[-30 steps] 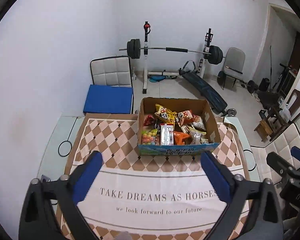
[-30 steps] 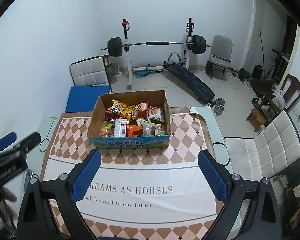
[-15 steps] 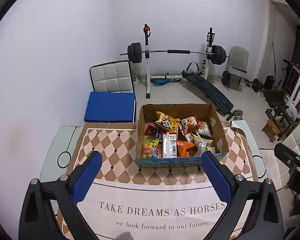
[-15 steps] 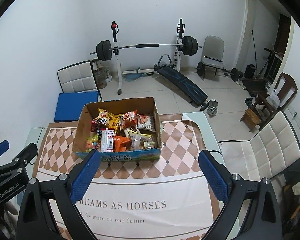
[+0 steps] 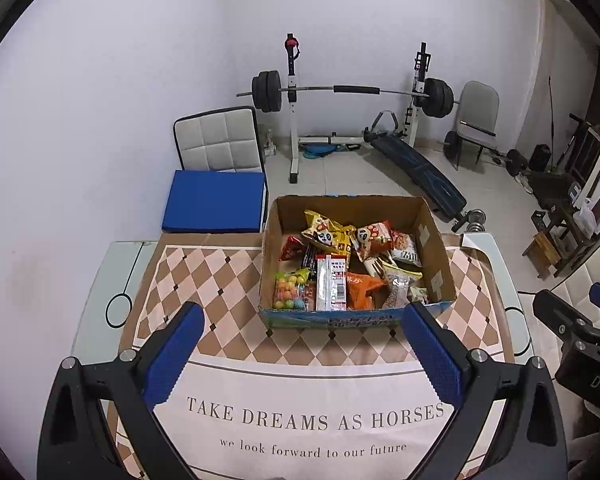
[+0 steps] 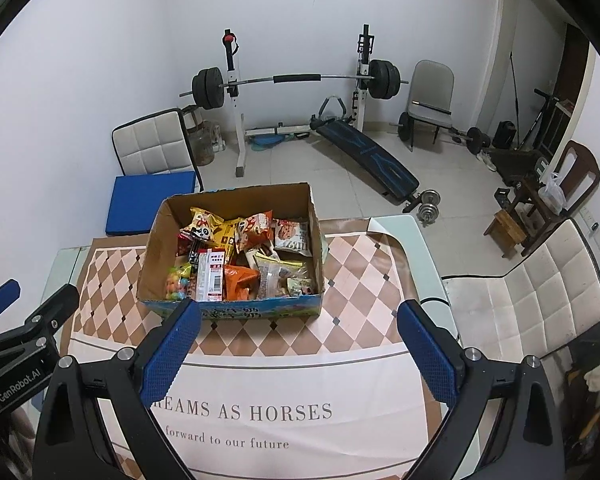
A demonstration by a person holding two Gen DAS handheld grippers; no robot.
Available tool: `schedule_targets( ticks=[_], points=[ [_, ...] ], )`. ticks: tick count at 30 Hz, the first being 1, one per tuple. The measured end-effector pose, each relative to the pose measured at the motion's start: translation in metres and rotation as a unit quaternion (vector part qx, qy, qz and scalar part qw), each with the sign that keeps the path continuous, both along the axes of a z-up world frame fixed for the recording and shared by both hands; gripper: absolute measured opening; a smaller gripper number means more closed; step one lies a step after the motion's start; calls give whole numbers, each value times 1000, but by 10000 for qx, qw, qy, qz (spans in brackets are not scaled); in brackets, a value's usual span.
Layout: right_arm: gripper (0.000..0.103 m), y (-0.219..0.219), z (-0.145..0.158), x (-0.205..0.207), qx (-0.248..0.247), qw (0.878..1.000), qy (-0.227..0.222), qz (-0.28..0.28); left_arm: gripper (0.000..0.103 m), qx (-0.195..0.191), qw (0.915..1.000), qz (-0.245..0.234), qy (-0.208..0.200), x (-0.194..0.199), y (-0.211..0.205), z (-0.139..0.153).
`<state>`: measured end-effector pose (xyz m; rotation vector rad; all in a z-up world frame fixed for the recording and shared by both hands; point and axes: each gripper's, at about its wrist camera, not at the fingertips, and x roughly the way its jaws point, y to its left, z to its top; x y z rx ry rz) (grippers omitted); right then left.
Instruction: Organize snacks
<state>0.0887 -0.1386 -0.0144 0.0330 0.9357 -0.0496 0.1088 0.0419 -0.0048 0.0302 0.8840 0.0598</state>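
An open cardboard box (image 5: pixel 434 252) (image 6: pixel 152 252) stands at the far middle of the table, full of several snack packs: panda-print bags (image 5: pixel 324 234), a white and red pack (image 5: pixel 331 282), an orange bag (image 5: pixel 362 286), a bag of coloured candy balls (image 5: pixel 289 290). My left gripper (image 5: pixel 300 340) is open and empty, above the cloth just in front of the box. My right gripper (image 6: pixel 298 336) is open and empty, also in front of the box, a little to its right. Each gripper shows at the edge of the other's view.
The table carries a checked cloth (image 5: pixel 220 280) with printed words. Behind it stand a chair with a blue cushion (image 5: pixel 216 200), a barbell rack (image 5: pixel 352 92) and a bench. A white padded chair (image 6: pixel 540 292) stands at the table's right side.
Both grippers have drawn nearer to the box, which now sits lower and larger in both views. Both stay open and empty.
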Motion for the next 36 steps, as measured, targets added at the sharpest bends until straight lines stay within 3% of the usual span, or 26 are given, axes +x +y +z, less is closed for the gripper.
schedule_targets(
  ticks=[36],
  points=[
    [100, 4, -16, 5, 19, 9999, 128, 76, 102, -49, 9998, 17, 179, 5, -8, -11]
  ],
)
